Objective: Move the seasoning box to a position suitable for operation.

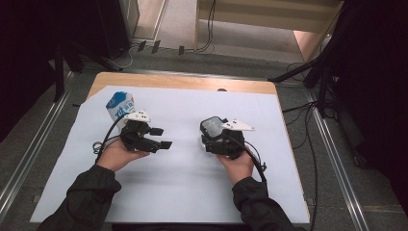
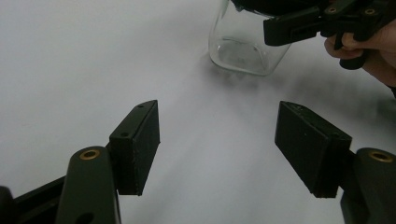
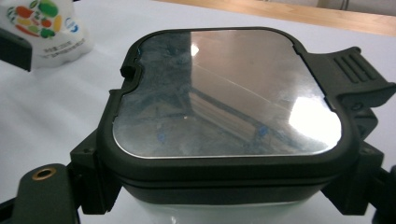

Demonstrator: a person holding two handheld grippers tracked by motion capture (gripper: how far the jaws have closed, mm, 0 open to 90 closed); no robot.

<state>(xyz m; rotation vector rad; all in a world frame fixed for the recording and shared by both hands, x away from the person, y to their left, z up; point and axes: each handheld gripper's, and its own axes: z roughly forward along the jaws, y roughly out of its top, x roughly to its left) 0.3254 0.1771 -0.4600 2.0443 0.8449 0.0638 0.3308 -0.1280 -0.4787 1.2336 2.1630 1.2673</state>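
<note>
High view: a square clear glass jar with a dark green clip-on lid and mirror-like steel inlay (image 1: 213,128) is seen standing on the white-covered desk (image 1: 192,178), pinched at lid level by the right claw (image 1: 215,139) — in the right gripper view the black jaws are pressed against both sides of the lid (image 3: 224,93). The left claw (image 1: 162,137) is held spread with nothing between its pads, pointed across the desk at the jar (image 2: 243,49), which lies straight ahead and well apart. A blue-and-white milk carton (image 1: 119,105) is left behind the left claw.
</note>
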